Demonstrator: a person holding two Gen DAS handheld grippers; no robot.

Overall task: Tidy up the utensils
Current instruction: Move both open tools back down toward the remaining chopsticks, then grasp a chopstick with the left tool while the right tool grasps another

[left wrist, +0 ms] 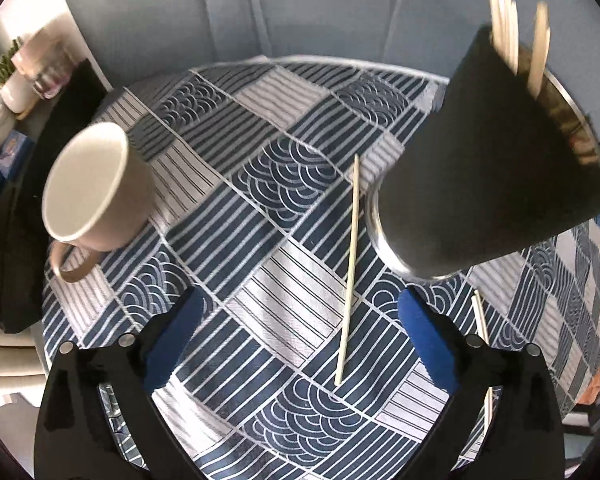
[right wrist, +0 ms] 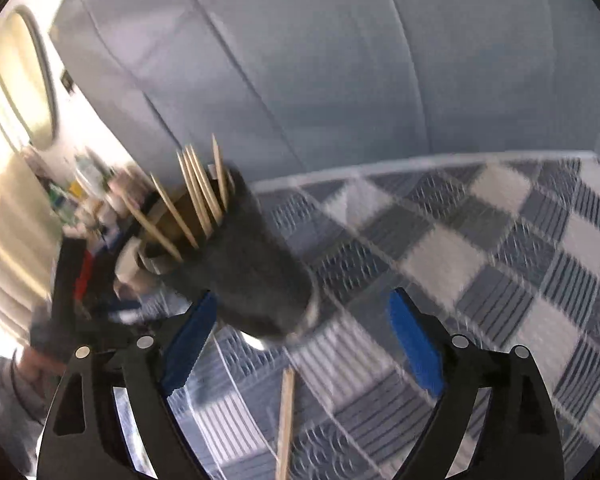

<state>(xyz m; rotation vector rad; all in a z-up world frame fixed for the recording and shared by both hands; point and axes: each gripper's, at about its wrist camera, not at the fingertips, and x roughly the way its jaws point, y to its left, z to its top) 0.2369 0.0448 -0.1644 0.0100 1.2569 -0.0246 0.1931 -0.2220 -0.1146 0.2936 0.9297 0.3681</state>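
On the table, covered by a blue and white patterned cloth [left wrist: 284,184], a dark tumbler [left wrist: 488,184] stands with several wooden sticks [left wrist: 504,32] rising from its mouth. One loose stick [left wrist: 350,268] lies flat on the cloth just beside the tumbler base, and it reaches down between the two blue pads of the left gripper [left wrist: 300,340]. The jaws of this gripper are spread wide and they press on nothing. A second loose stick [left wrist: 482,320] lies near the right finger, partly hidden behind it. A cream mug [left wrist: 96,184] stands well apart on the left side, with its handle turned toward the camera. From the right wrist view, the right gripper [right wrist: 300,340] is also spread wide and holds nothing; the same tumbler [right wrist: 252,264] is just beyond its left finger, and a stick [right wrist: 286,424] lies on the cloth between its fingers. This view is blurred.
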